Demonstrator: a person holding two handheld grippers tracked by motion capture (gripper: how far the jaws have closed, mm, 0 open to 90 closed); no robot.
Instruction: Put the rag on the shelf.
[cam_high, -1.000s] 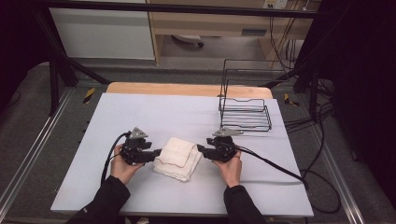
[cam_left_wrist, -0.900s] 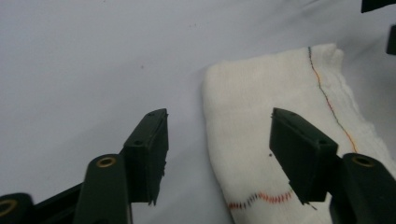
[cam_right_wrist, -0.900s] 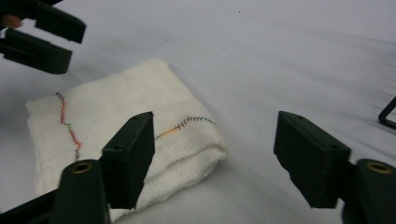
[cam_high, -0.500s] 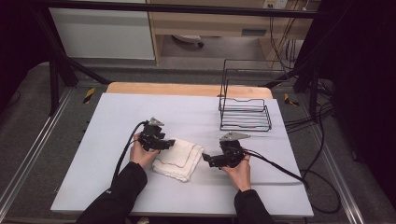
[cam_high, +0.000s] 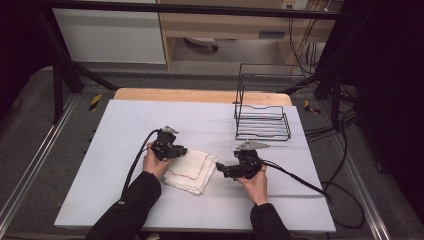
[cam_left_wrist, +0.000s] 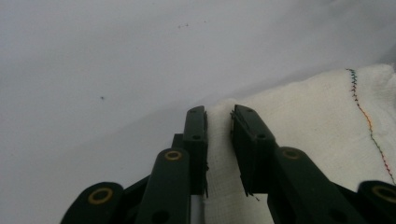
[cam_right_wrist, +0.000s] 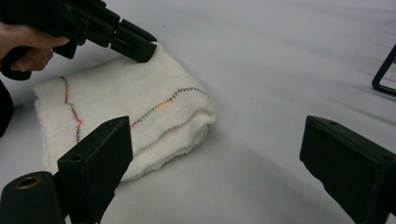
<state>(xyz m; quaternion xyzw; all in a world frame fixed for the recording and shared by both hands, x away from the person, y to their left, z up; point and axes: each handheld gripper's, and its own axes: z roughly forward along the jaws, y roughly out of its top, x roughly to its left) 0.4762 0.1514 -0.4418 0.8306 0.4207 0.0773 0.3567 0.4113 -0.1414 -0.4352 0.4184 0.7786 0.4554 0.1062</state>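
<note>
While both hands work at the pale grey table (cam_high: 125, 125), the count goes like this:
Towels: one folded white terry towel with a multicoloured stitched line (cam_high: 192, 170), lying flat near the table's middle, between the two grippers.
Racks: one black wire rack (cam_high: 262, 117), standing at the far right, well apart from the towel.
Grippers: two, one per hand.
Left gripper (cam_high: 181, 151): held low and level at the towel's far left corner; its jaws have just been closing and now pinch the towel's edge, cloth showing between the pads (cam_left_wrist: 254, 140) in the left gripper view.
Right gripper (cam_high: 220, 167): level, pointing at the towel's right edge from just beside it; jaws spread wide, nothing between them, not touching cloth.
Hands: forearms in dark sleeves come in from the near edge.
</note>
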